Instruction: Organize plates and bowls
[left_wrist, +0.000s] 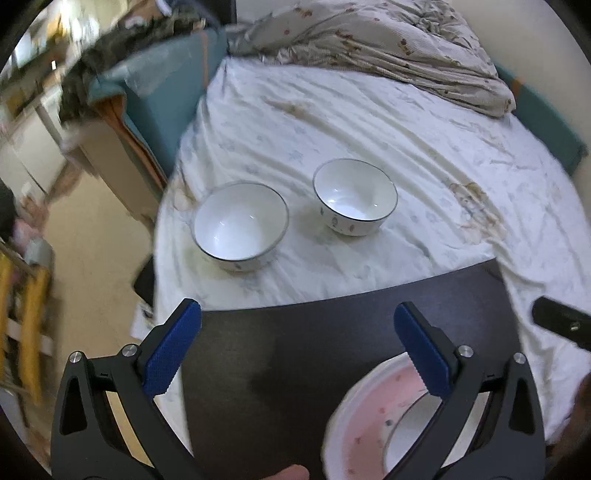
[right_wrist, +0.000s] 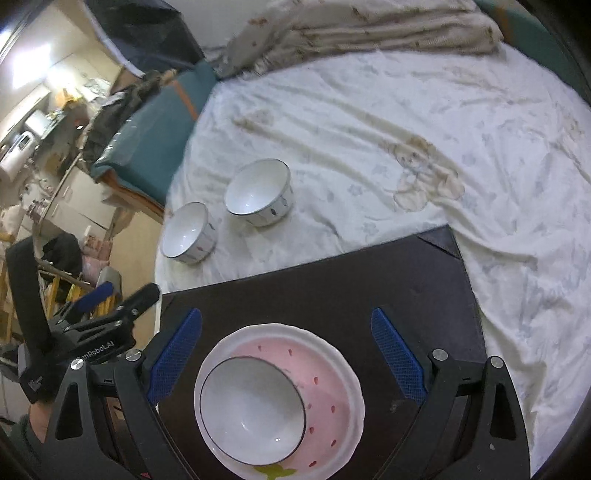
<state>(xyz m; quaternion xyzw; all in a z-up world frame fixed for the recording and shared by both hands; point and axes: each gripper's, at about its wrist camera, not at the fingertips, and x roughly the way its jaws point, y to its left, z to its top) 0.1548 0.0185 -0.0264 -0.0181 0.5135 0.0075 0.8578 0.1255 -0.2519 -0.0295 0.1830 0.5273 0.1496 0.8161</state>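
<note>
A pink plate (right_wrist: 332, 376) with a white scalloped rim lies on a dark board (right_wrist: 332, 288), and a white bowl (right_wrist: 253, 410) sits in it, left of centre. My right gripper (right_wrist: 286, 326) hangs open just above them, touching neither. Two more white bowls with dark rims stand apart on the bed sheet: a left bowl (left_wrist: 240, 225) and a right bowl (left_wrist: 354, 197). In the left wrist view my left gripper (left_wrist: 297, 317) is open over the board (left_wrist: 277, 369), with nothing between its blue pads; the plate (left_wrist: 373, 410) shows under its right finger.
A crumpled quilt (left_wrist: 388, 44) lies at the far end of the bed. A teal mattress (left_wrist: 162, 107) stands along the bed's left edge, with floor and clutter beyond. The left gripper (right_wrist: 110, 299) shows at the left of the right wrist view.
</note>
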